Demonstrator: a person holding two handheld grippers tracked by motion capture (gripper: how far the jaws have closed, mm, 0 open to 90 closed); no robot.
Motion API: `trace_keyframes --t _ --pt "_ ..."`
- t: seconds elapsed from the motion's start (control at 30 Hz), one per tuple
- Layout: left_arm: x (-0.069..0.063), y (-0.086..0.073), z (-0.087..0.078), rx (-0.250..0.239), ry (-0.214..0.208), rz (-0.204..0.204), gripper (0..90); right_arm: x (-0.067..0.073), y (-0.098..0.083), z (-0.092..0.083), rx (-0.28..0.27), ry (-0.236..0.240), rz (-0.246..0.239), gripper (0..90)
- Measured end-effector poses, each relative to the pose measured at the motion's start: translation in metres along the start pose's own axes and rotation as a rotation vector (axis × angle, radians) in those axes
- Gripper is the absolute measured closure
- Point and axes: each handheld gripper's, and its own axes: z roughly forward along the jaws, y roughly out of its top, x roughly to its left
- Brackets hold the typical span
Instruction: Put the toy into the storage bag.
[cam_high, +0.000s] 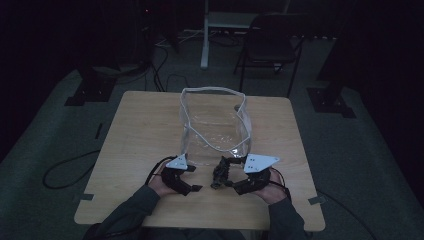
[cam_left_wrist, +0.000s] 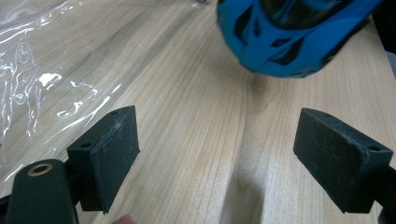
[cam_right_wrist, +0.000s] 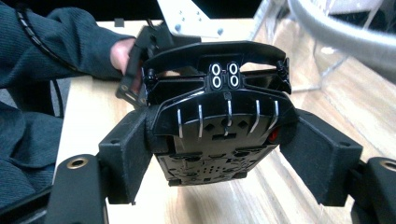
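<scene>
A toy car, blue on top (cam_left_wrist: 289, 37) and black underneath (cam_right_wrist: 219, 126), hangs just above the wooden table (cam_high: 140, 130) near its front edge. My right gripper (cam_right_wrist: 224, 154) is shut on the car's sides, and the car's underside faces this gripper's camera. In the high view the car (cam_high: 219, 175) sits between the two hands. My left gripper (cam_left_wrist: 229, 144) stands open over bare wood with nothing between its pads, a short way left of the car. A clear plastic bag (cam_high: 215, 125) stands open just behind both grippers.
The bag's white rim (cam_right_wrist: 336, 32) rises close to the right gripper's far side, and its clear film (cam_left_wrist: 46, 70) lies left of the left gripper. A folding chair (cam_high: 272, 45) and cables (cam_high: 65, 170) are on the floor beyond the table.
</scene>
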Motion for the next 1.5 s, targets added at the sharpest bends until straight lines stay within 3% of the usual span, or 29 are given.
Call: trace_keyframes --t 0.13,0.53,1.5 --pt "0.001 0.0 0.0 -0.001 -0.003 -0.007 14.7 0.003 0.006 -0.004 -0.012 -0.002 -0.021 26.5" --pt "0.003 0.0 0.0 0.007 -0.023 -0.029 15.0 0.006 0.018 -0.013 -0.066 0.02 -0.026 26.5" --pt "0.006 0.0 0.002 0.029 -0.043 -0.069 15.1 -0.009 0.064 -0.036 -0.215 0.083 -0.016 26.6"
